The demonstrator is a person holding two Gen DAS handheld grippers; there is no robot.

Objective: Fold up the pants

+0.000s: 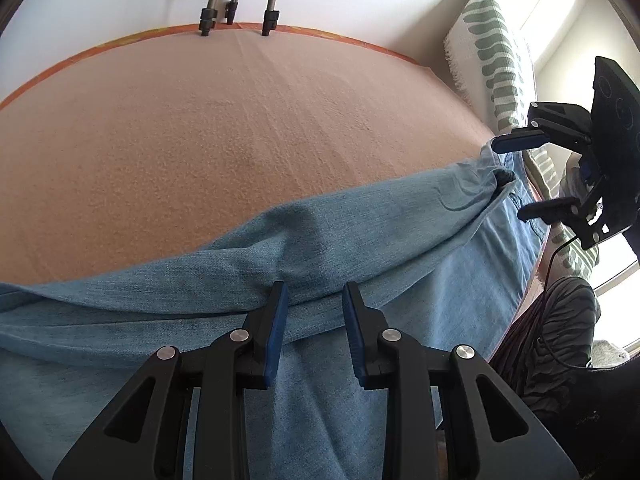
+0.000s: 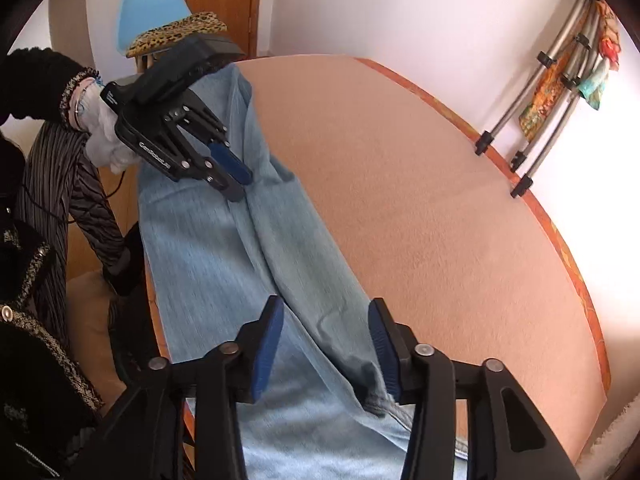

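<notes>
Pants (image 1: 360, 220), light blue denim: laid lengthwise along the near edge of a table (image 1: 240, 140) covered in salmon-pink cloth with an orange border. One leg is doubled over the other, its long folded edge running the length of the garment; the hem end lies toward the right gripper, seen in the right wrist view as pants (image 2: 224, 264) stretching away to the far end.

Left gripper (image 1: 316, 292): black frame, blue pads, fingers parted by a narrow gap, tips resting at the folded edge of the upper leg. No cloth is pinched between them in either view. Same left gripper (image 2: 236, 178) in the right wrist view, held by a hand (image 2: 106, 136) in a white glove with a dark knitted sleeve (image 2: 44, 80).

Right gripper (image 2: 326, 320): fingers spread wide over the hem end, cloth lying beneath and between them, pads not pressing it. Same right gripper (image 1: 516, 178) at the far right of the left wrist view, jaws apart.

Surroundings: patterned green-and-white cushion (image 1: 492, 56) beyond the right end; metal tripod legs (image 1: 240, 4) against the white wall; blue chair (image 2: 154, 8) with a leopard-print pad past the far end.
</notes>
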